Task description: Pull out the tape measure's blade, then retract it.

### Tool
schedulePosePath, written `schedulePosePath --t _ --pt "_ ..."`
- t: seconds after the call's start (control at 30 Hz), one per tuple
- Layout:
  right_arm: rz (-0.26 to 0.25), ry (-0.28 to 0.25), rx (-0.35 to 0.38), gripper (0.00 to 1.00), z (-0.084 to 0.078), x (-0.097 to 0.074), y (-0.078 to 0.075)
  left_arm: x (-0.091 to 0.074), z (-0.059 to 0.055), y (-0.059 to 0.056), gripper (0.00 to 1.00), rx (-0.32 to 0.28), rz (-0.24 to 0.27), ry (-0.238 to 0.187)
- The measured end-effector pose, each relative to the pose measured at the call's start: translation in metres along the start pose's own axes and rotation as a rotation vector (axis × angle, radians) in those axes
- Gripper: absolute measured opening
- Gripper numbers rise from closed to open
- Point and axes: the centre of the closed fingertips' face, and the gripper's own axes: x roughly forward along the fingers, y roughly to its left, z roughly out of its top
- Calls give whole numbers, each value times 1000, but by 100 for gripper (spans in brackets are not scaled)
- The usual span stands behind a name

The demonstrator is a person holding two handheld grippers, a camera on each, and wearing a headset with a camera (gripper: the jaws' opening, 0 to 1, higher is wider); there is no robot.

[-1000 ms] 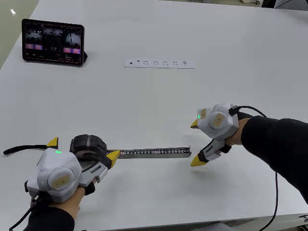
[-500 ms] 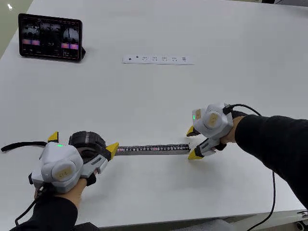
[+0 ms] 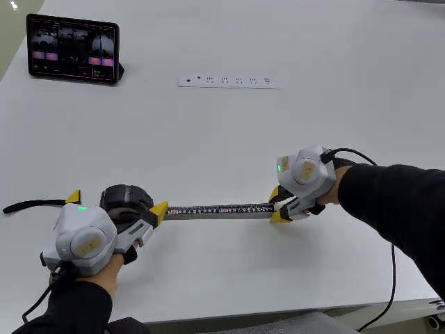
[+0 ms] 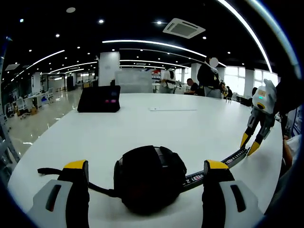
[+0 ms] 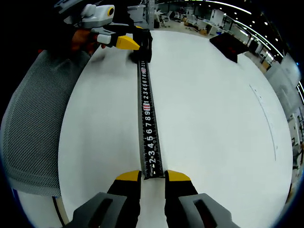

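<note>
Your right gripper (image 5: 152,176) has closed in on the free end of the blade (image 5: 147,109). A second ago it hung apart from the tip with its fingers (image 5: 127,176) spread wide. Now they sit either side of the hook end, narrowed to about the blade's width. Whether they actually pinch the steel cannot be told from these views.

The blade lies flat on the white counter (image 3: 229,139), drawn out no further than it was a second ago. It runs straight from the black tape measure (image 4: 149,178) at your left to the right gripper.

Your left gripper (image 3: 116,203) has barely moved. Its fingers (image 4: 76,166) are wide open and straddle the case with a gap on each side, holding nothing. The blade leaves the case just beside the right-hand finger.

The approach to the tip looks finished, and the next step is likely either a further pull or a guided return. With the case unclamped, a pull may drag it along the counter.

The right gripper view shows black numerals on the blade, running 2 to 9 from the tip, then a red mark and a second run of digits. No brand can be read on the case. At the far side of the counter, the tablet (image 3: 72,49) shows small camera pictures and the power strip (image 3: 229,81) has markings too small to read.
</note>
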Motion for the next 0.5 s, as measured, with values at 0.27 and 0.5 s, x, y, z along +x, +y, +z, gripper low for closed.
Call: schedulePosePath --t 0.27,0.5 --pt "-9 34 -14 12 2 1 0 3 2 -4 93 20 -6 -6" --pt "-11 88 0 11 2 2 0 8 -5 0 82 4 24 17"
